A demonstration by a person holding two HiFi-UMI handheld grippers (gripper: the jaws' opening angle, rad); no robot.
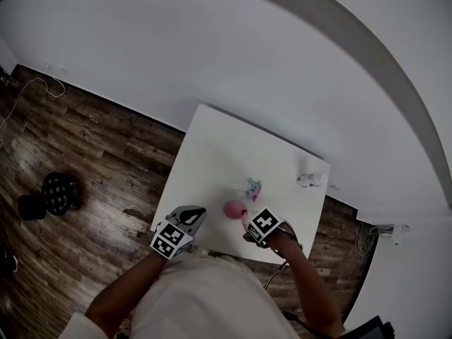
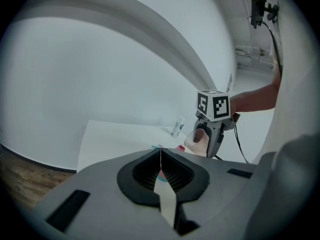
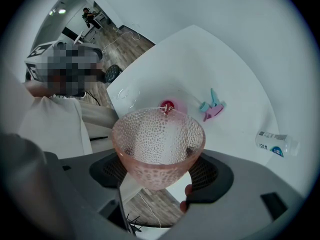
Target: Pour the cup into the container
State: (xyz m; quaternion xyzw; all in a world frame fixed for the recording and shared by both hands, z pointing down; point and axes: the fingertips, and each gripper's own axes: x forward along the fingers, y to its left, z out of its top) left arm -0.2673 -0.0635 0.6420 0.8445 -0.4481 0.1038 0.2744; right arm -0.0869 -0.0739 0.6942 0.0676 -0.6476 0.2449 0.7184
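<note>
My right gripper (image 3: 159, 170) is shut on a pink dimpled glass cup (image 3: 159, 146), which I see into from above; it looks empty. Just beyond its rim on the white table (image 3: 225, 64) is a small pink dish (image 3: 170, 106) with something red in it. In the left gripper view the right gripper (image 2: 207, 136) holds the cup (image 2: 199, 140) tilted, mouth toward the left. My left gripper (image 2: 161, 159) is shut on nothing, back at the table's near left edge (image 1: 192, 216). In the head view cup and dish merge into one pink patch (image 1: 234, 209).
A teal and pink toy (image 3: 212, 106) lies just past the dish. A small clear bottle with a label (image 3: 274, 143) lies near the table's right edge. Dark wood floor (image 1: 92, 161) surrounds the table, with a black object (image 1: 56, 193) on it at the left.
</note>
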